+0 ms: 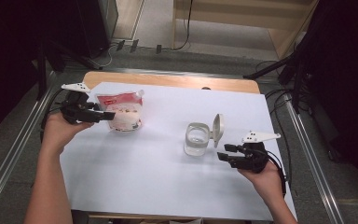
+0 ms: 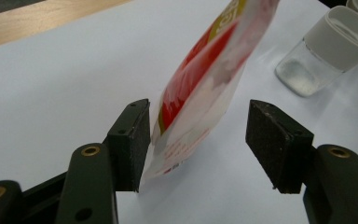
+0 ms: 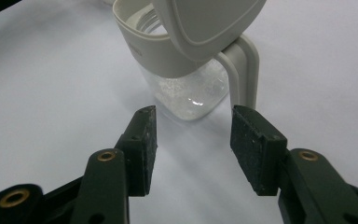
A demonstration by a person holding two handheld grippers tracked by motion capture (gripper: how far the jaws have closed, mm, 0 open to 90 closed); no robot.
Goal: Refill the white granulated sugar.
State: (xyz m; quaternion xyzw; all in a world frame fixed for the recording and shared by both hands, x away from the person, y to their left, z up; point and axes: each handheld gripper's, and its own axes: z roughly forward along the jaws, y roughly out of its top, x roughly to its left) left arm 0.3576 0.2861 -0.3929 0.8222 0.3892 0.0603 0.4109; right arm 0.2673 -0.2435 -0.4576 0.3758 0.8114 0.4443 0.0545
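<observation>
A red and white pouch (image 1: pixel 122 111) stands upright at the left of the white sheet (image 1: pixel 158 177). My left gripper (image 1: pixel 109 115) is open at the pouch's left side; in the left gripper view the pouch (image 2: pixel 200 88) leans between the jaws, close to the left pad, with a gap to the right pad. A clear jar (image 1: pixel 196 139) with a white collar and a flipped-up lid (image 1: pixel 218 128) stands right of centre. My right gripper (image 1: pixel 223 152) is open just right of the jar, nothing between its jaws. The jar (image 3: pixel 186 70) is just ahead of the jaws.
The white sheet covers a wooden table (image 1: pixel 168 80). Metal rails (image 1: pixel 310 158) run along both sides. Dark stands and cables (image 1: pixel 298 70) lie on the floor behind the table. The jar (image 2: pixel 324 49) also appears at the upper right of the left gripper view.
</observation>
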